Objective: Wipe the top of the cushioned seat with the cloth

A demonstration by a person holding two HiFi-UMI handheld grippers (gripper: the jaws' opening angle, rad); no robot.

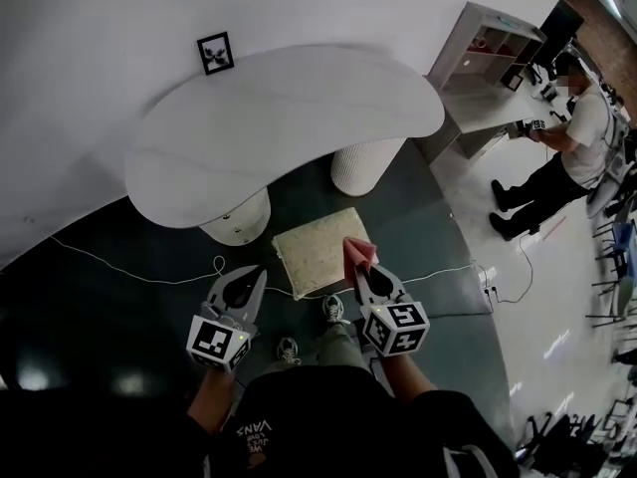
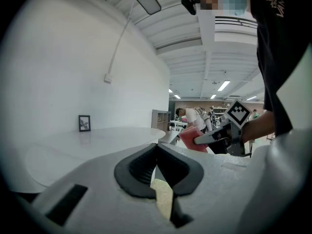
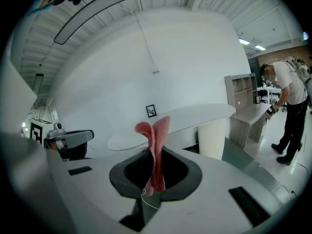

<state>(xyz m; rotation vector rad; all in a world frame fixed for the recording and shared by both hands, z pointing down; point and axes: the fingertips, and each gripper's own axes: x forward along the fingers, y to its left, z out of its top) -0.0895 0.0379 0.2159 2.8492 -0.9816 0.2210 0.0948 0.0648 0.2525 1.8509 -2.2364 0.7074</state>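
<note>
The cushioned seat [image 1: 318, 250] is a cream square on the dark floor, just in front of my feet. My right gripper [image 1: 359, 269] hangs over its near right corner, shut on a folded pink cloth [image 1: 357, 252] that sticks up past the jaws. In the right gripper view the cloth [image 3: 155, 140] stands upright, pinched in the right gripper [image 3: 153, 155]. My left gripper [image 1: 255, 278] is to the seat's near left, held above the floor, shut with nothing in it. In the left gripper view its jaws [image 2: 157, 148] meet, and a strip of the seat [image 2: 164, 198] shows below them.
A white curved table [image 1: 289, 127] on two ribbed pedestals [image 1: 364, 165] stands just beyond the seat. A white cable [image 1: 129, 267] runs across the floor. A person [image 1: 562, 142] stands at a desk far right, by a shelf unit [image 1: 491, 43]. A small framed picture [image 1: 215, 53] sits on the wall.
</note>
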